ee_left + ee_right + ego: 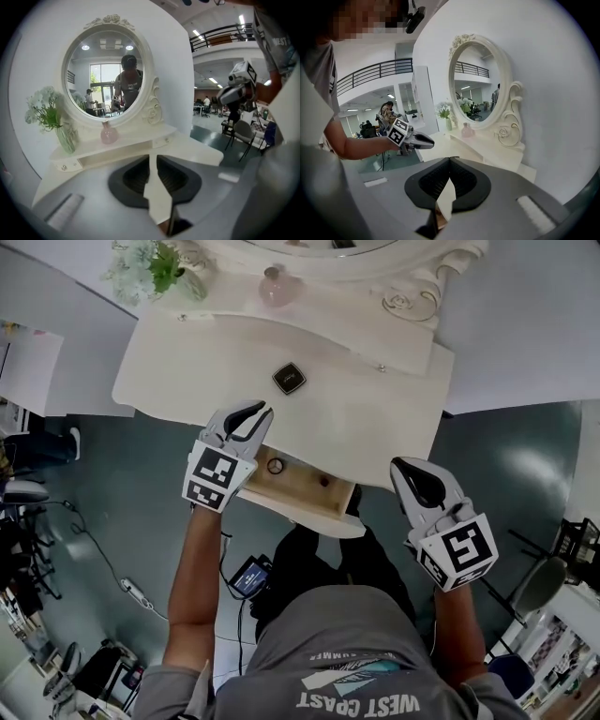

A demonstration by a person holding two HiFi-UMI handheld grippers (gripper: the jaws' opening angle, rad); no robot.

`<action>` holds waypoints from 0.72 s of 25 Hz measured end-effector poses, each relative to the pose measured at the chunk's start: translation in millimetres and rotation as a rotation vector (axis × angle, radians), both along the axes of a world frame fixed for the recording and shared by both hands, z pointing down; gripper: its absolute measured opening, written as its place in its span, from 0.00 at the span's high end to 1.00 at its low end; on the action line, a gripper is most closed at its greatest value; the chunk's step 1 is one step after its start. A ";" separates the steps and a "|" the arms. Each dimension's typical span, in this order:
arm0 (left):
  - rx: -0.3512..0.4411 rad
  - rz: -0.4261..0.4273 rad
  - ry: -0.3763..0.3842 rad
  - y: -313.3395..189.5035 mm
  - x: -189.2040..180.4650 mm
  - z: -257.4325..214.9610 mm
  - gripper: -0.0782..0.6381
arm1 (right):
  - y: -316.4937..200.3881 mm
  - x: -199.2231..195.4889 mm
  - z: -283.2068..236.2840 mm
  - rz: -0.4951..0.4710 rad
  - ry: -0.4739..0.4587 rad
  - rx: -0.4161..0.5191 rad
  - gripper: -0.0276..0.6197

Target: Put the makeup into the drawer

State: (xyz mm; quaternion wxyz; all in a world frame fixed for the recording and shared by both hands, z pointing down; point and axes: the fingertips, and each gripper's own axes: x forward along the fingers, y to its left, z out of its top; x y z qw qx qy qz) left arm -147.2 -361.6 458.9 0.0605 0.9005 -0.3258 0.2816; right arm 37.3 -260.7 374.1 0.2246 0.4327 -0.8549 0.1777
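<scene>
Compact (289, 378): on surface (187, 362), behind open drawer (305, 488).
Left hand-held gripper (258, 413): barely parted, empty.
Right hand-held gripper (405, 470): closed, empty.
Next: open left wide, pinch compact edges, keep level.

Pink bottle (108, 133) below an oval mirror (105, 75), flowers (44, 105) in a seemingly glass vase (65, 139) nearby

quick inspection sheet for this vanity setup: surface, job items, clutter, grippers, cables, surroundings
surface: white vanity top
job's things: dark square compact lying on the top; drawer open, with a small ring-shaped item inside
clutter: pink bottle and vase of flowers on the back shelf
grippers: left gripper at the drawer's left end, jaws slightly apart, empty; right gripper right of the drawer, shut, empty
cables: cable on the floor, left
surroundings: grey floor; chair at right
</scene>
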 end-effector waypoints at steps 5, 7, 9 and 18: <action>-0.050 -0.004 -0.041 -23.0 7.0 43.1 0.80 | -10.5 10.2 26.7 0.002 -0.004 -0.044 0.95; -0.065 -0.006 -0.061 -31.8 6.9 57.7 0.78 | -14.2 11.8 33.9 0.002 -0.005 -0.055 0.95; -0.085 -0.006 -0.082 -39.8 5.8 73.0 0.77 | -17.6 12.3 41.0 0.004 -0.004 -0.070 0.95; -0.150 -0.026 -0.132 -65.2 8.2 131.4 0.62 | -25.5 22.1 72.2 0.016 -0.006 -0.125 0.95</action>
